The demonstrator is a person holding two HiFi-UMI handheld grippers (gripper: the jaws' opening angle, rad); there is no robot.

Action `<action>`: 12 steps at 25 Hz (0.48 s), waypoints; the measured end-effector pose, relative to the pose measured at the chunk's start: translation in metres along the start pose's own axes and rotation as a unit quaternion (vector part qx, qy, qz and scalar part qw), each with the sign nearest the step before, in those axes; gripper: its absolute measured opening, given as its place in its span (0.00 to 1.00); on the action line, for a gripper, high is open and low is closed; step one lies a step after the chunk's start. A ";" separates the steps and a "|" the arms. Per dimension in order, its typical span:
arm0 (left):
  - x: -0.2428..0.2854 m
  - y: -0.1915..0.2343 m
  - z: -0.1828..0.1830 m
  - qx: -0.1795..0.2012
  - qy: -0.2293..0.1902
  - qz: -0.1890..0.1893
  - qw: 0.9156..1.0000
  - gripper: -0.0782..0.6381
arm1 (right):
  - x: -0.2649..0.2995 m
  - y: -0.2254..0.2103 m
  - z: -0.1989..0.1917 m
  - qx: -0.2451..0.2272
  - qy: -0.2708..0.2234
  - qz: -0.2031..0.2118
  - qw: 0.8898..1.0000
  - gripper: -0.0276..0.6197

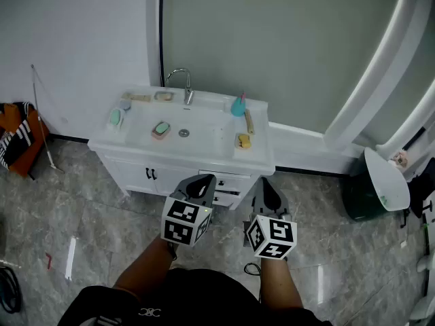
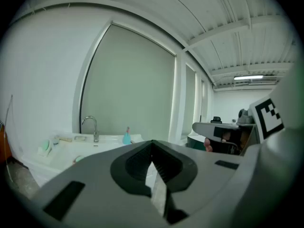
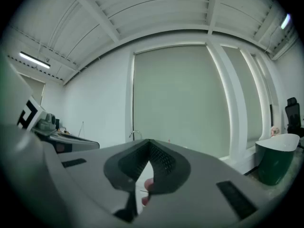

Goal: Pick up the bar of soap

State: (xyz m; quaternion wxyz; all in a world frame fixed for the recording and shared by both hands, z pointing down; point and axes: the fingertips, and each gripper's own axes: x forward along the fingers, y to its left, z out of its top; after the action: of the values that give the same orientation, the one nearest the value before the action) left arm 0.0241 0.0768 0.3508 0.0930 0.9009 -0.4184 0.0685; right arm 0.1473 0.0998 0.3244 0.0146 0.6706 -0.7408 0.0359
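Grey marbled floor [image 1: 102,223] & a big frosted window [image 1: 272,39] filled most of the head view. A white vanity [image 1: 129,165] stood against the wall w/ a sink basin [image 1: 204,124] & chrome faucet [image 1: 181,81]. The person stood back from it, both tools held out low, well short of the cabinet front.

L gripper [image 1: 201,182]: jaws clenched together, nothing btwn them, tipped slightly down. R gripper [image 1: 266,186]: same, clenched & empty, approx level.

Bar of soap [image 1: 161,130]: prob. the pink-and-green block lying in the basin, just left of the drain [image 1: 183,133]. Too small to be sure, since a green piece [image 1: 115,117] on the left rim & a yellow piece [image 1: 243,140] on the right rim looked soap-like too.

Key relation: the block lay ahead of & well beyond both tools, a bit left of the L gripper's line, so L gripper was nearer. Its long axis seemed to slant near-left to far-right, not certain. Judged: approach still to do, and the jaws would need opening first.
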 end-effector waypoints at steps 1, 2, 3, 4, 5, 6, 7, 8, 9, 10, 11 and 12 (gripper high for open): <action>-0.002 0.001 -0.001 0.000 0.000 0.000 1.000 0.12 | 0.000 0.002 -0.001 -0.001 0.000 0.000 1.000 0.05; -0.003 0.002 -0.002 0.000 -0.001 0.001 1.000 0.12 | -0.001 0.004 -0.002 -0.002 0.000 0.001 1.000 0.05; -0.005 0.004 -0.003 0.000 -0.001 0.002 1.000 0.12 | -0.001 0.006 -0.003 -0.002 -0.002 0.001 1.000 0.05; -0.006 0.006 -0.004 -0.002 0.000 0.002 1.000 0.12 | -0.002 0.008 -0.003 0.000 -0.004 0.001 1.000 0.05; -0.008 0.008 -0.006 -0.003 0.001 0.003 1.000 0.12 | -0.003 0.011 -0.003 0.002 -0.007 0.001 1.000 0.05; -0.009 0.010 -0.007 -0.005 0.003 0.004 1.000 0.12 | -0.004 0.013 -0.003 0.004 -0.009 0.000 1.000 0.05; -0.011 0.012 -0.009 -0.007 0.006 0.005 1.000 0.12 | -0.005 0.015 -0.003 0.003 -0.010 -0.001 1.000 0.05; -0.012 0.013 -0.011 -0.009 0.009 0.005 1.000 0.12 | -0.006 0.017 -0.003 -0.001 -0.011 -0.001 1.000 0.05; -0.013 0.014 -0.012 -0.010 0.010 0.004 1.000 0.12 | -0.008 0.020 -0.002 -0.004 -0.011 -0.001 1.000 0.05; -0.015 0.015 -0.014 -0.011 0.011 0.003 1.000 0.12 | -0.009 0.023 -0.002 -0.006 -0.012 -0.001 1.000 0.05; -0.017 0.015 -0.016 -0.012 0.012 0.002 1.000 0.12 | -0.010 0.026 -0.003 -0.004 -0.011 0.000 1.000 0.05; -0.020 0.016 -0.017 -0.013 0.013 0.001 1.000 0.12 | -0.012 0.028 -0.004 -0.002 -0.010 0.000 1.000 0.05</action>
State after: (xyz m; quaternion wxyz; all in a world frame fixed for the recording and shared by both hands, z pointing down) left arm -0.0015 0.0851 0.3657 0.1099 0.8984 -0.4186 0.0749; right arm 0.1201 0.1143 0.3267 0.0088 0.6711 -0.7408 0.0281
